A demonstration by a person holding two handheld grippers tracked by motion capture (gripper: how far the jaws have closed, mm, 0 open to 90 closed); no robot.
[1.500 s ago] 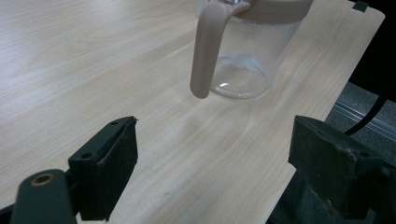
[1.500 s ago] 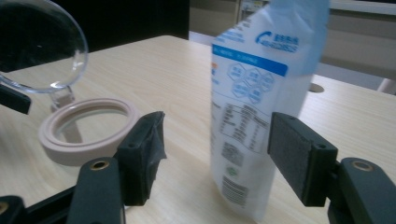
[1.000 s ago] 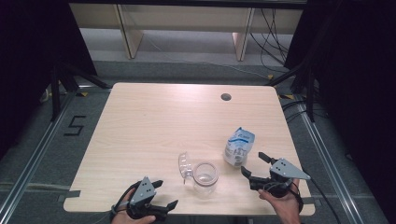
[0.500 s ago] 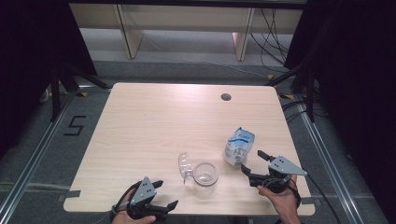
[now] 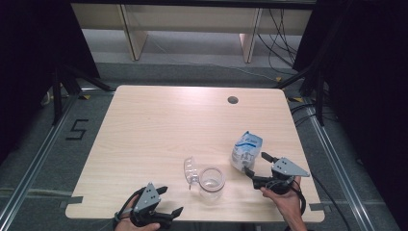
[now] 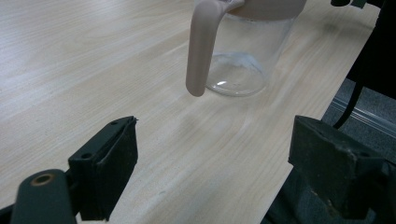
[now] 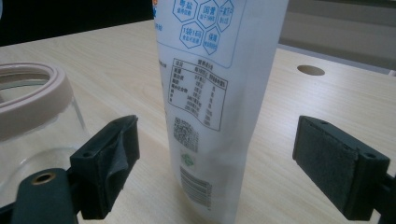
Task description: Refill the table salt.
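In the high view, the right gripper (image 5: 257, 165) has crept forward over the last second, so its spread jaws now sit just short of the white printed stand-up pouch (image 5: 247, 150), which stands upright on the near right part of the pale wooden table (image 5: 159, 125). Left of the pouch stands the clear glass jar with a pinkish rim (image 5: 211, 183), its clear hinged lid (image 5: 191, 171) tipped open to the left. The left gripper (image 5: 168, 202) has stayed at the near edge, released and holding nothing.

In the left gripper view, the jar's pinkish handle-like lid strap (image 6: 200, 46) hangs ahead of the gaping jaws, well apart from them.

In the right gripper view, the pouch (image 7: 212, 93) stands between the wide-apart jaws without touching either pad, and the jar (image 7: 32, 121) is at the left. The approach looks nearly finished; closing on the pouch seems next.
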